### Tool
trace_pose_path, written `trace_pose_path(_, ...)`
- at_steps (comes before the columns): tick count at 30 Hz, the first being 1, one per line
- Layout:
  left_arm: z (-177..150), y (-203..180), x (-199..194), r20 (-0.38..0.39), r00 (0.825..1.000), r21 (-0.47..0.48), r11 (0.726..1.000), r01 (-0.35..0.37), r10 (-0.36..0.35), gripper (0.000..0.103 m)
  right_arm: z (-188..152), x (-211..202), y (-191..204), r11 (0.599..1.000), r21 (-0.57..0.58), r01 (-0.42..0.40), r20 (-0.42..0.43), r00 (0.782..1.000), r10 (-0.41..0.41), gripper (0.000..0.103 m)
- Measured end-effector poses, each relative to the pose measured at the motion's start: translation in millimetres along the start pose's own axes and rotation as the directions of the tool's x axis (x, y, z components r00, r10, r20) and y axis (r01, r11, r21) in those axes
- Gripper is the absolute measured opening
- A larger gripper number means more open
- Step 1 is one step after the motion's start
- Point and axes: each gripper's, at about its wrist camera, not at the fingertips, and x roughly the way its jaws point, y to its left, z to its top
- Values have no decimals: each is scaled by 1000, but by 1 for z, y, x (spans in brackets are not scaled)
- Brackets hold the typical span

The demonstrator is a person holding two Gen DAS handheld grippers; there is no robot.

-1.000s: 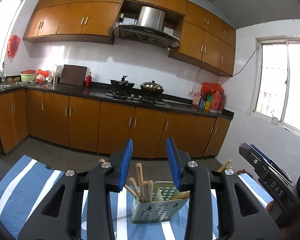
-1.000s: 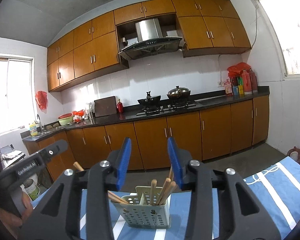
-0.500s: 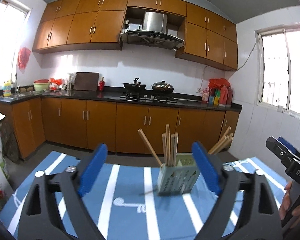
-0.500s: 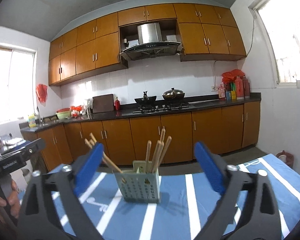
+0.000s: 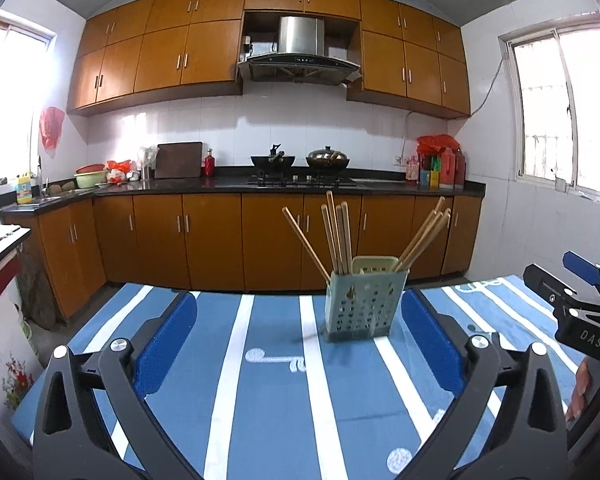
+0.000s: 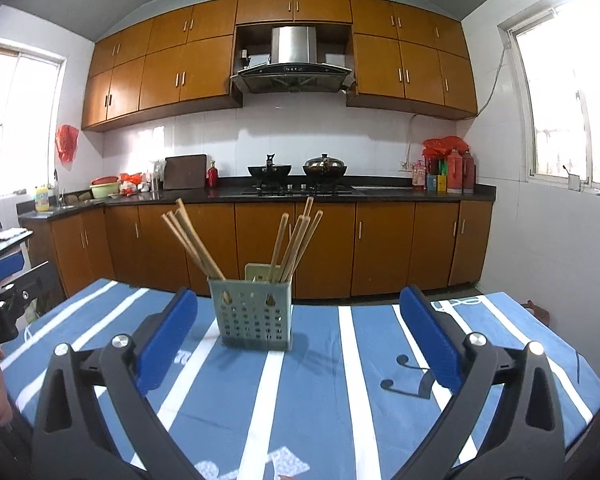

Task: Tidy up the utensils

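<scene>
Chopsticks [image 5: 340, 236] stand sorted in 2 bunches inside a green perforated holder [image 5: 365, 306] on the blue striped tablecloth [image 5: 268, 392], apparently finishing the job, as the left gripper [image 5: 300, 344] and right gripper [image 6: 300, 344] widen, jaws empty.

One utensil holder [image 5: 365, 305], nine wooden chopsticks [image 5: 337, 233]

The left claw [image 5: 300, 342] points forward and slightly down, its jaws opening wide with nothing between the blue pads [image 5: 166, 344]. The right claw [image 6: 298, 340] does likewise, jaws opening, empty. A hand [image 5: 580, 388] grips its handle.
</scene>
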Motion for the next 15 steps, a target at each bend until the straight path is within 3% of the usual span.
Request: trace_pose_path(15, -50, -11, -15, -66, 998, 33, 999, -19, 22, 101, -53, -21, 7, 1000, -1, 9, -78, 997, -9, 99)
